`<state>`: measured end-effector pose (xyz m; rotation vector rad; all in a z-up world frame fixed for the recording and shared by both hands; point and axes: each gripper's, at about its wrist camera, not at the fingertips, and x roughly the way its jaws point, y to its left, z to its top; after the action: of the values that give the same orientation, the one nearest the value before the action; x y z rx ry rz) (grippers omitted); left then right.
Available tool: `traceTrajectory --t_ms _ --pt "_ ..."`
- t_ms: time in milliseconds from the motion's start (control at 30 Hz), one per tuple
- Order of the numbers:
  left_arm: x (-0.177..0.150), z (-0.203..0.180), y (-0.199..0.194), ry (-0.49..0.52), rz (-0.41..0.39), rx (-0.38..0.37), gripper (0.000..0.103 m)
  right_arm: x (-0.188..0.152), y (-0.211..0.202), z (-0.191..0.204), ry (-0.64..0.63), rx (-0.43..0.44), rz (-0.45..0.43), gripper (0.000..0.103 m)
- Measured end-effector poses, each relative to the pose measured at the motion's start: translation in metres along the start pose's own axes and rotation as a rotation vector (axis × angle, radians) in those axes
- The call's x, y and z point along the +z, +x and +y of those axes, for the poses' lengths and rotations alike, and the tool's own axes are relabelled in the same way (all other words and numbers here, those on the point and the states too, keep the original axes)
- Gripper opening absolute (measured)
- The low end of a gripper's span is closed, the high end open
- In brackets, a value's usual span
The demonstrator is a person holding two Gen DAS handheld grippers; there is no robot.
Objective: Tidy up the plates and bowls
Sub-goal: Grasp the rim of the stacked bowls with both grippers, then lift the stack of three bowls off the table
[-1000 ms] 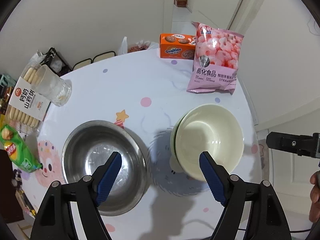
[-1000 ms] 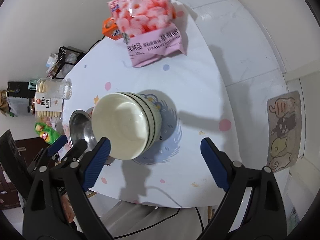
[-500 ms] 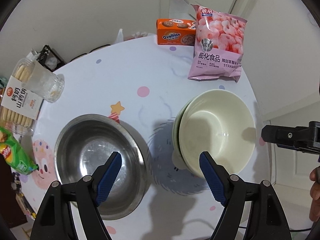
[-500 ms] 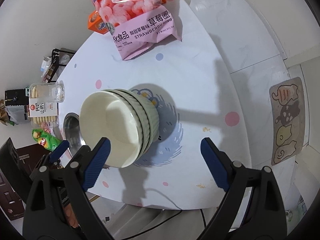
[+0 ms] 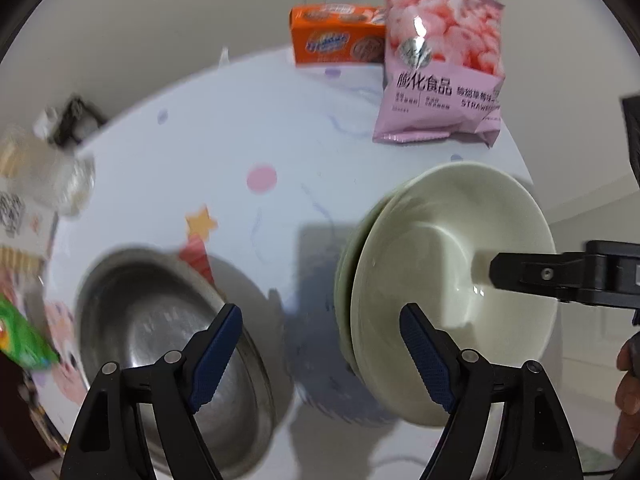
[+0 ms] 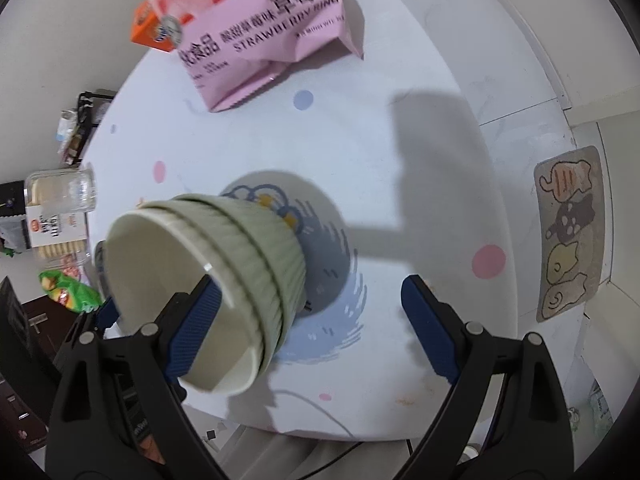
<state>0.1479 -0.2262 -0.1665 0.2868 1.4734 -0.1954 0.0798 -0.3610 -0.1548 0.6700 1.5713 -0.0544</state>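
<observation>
Meanwhile, both cameras had drawn nearer to the round table [image 5: 168,168] than half a second before, and the left wrist view had blurred along its left side. The left gripper [image 5: 320,356] hung with its jaws wide apart and nothing between them, over the gap between the steel bowl [image 5: 160,344] at lower left and the stacked pale green bowls [image 5: 452,276] at right of centre. The stack filled more of that frame than earlier. One black finger of the right gripper [image 6: 312,328] now reached over the top bowl's hollow from the right edge, where before it had stopped beside the rim.

In the right wrist view, that gripper stood spread open, its left pad [image 6: 196,328] against the rim of the ribbed stack [image 6: 224,264], which had slid lower and left in frame. The pink snack bag [image 6: 260,32] and orange box [image 5: 340,40] stayed at the table's far side.
</observation>
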Motion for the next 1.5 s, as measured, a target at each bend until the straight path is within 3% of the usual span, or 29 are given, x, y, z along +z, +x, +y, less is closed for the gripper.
traceTrajectory --t_ms 67,233,433,533,600,667,700,733,767,867,1033,1167,1300,1333,1500 --pt "0.001 -0.004 0.003 0.031 -0.003 0.006 0.083 0.001 0.004 0.001 -0.004 -0.014 -0.006 0.091" --pt "0.006 -0.003 0.009 -0.010 0.001 -0.080 0.085 0.002 0.014 -0.001 -0.002 -0.038 0.002 0.090" --pt "0.012 -0.003 0.019 -0.010 0.000 -0.149 0.095 0.007 0.016 -0.005 -0.003 0.009 0.002 0.087" --pt "0.014 -0.004 0.029 -0.030 0.024 -0.215 0.094 0.007 0.016 -0.005 0.002 0.053 0.016 0.080" --pt "0.013 -0.010 0.027 -0.005 0.012 -0.234 0.087 0.006 0.014 -0.004 0.006 0.069 0.012 0.071" --pt "0.012 -0.018 0.023 0.023 -0.003 -0.245 0.073 0.004 0.010 -0.001 -0.009 0.078 0.006 0.053" --pt "0.013 -0.020 0.022 0.025 -0.002 -0.234 0.074 0.003 0.008 0.002 -0.019 0.086 0.005 0.046" --pt "0.013 -0.019 0.023 0.016 0.001 -0.240 0.073 0.003 0.007 0.006 -0.030 0.098 0.000 0.033" --pt "0.013 -0.017 0.023 0.015 -0.003 -0.244 0.072 0.003 0.006 0.009 -0.045 0.104 -0.001 0.030" --pt "0.013 -0.014 0.023 0.010 -0.007 -0.261 0.068 0.002 0.005 0.018 -0.105 0.065 -0.005 0.029" --pt "0.015 -0.001 0.024 -0.025 0.007 -0.297 0.061 0.003 0.005 0.012 -0.139 0.089 0.009 0.025" --pt "0.021 0.018 0.025 -0.074 0.029 -0.332 0.047 0.003 0.002 0.024 -0.225 0.008 0.022 0.021" --pt "0.024 0.024 0.017 -0.030 0.033 -0.279 0.027 0.004 0.002 0.033 -0.275 -0.048 0.047 0.019" --pt "0.025 0.025 0.015 -0.012 0.036 -0.249 0.016 0.004 0.002 0.032 -0.277 -0.051 0.051 0.019" --pt "0.028 0.020 0.015 0.021 0.078 -0.205 0.015 0.004 0.002 0.038 -0.302 -0.083 0.053 0.019"
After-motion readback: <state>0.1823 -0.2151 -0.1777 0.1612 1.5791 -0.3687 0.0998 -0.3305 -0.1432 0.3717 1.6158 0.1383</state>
